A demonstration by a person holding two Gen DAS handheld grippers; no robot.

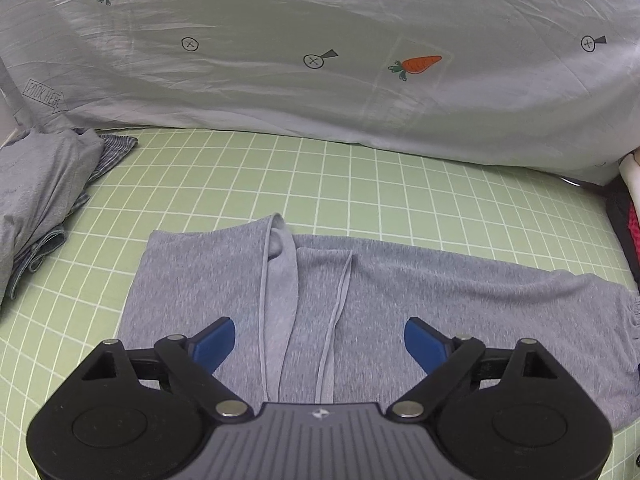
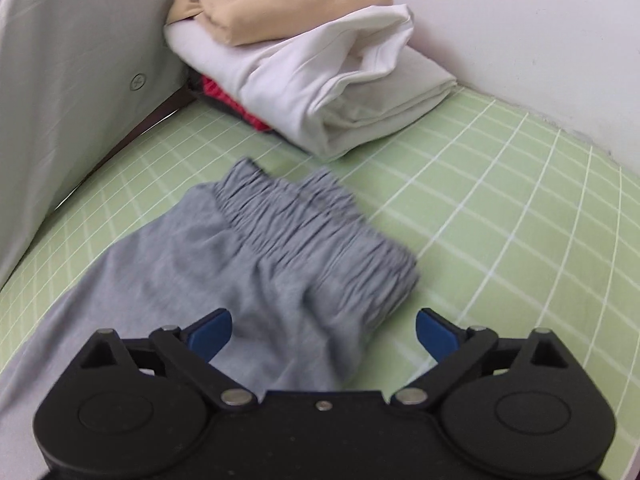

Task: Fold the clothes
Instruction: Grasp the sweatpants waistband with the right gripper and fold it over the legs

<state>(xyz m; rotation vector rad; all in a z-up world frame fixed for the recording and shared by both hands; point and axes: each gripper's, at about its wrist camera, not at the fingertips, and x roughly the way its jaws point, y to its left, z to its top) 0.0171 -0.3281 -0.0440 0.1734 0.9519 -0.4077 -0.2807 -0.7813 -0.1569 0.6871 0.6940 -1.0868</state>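
A pair of grey shorts (image 1: 400,292) lies flat on the green grid mat (image 1: 320,176). In the left wrist view the leg hems and seams point toward me. My left gripper (image 1: 319,340) is open and empty, hovering over the shorts' left end. In the right wrist view the gathered elastic waistband (image 2: 316,220) of the same grey shorts (image 2: 180,272) lies ahead. My right gripper (image 2: 323,334) is open and empty, just above the cloth near the waistband.
A pile of grey and striped clothes (image 1: 44,184) sits at the mat's left. A stack of white, beige and red clothes (image 2: 304,68) sits in the far right corner. A carrot-print sheet (image 1: 320,60) hangs behind the mat (image 2: 500,200). A white wall (image 2: 540,32) borders the right.
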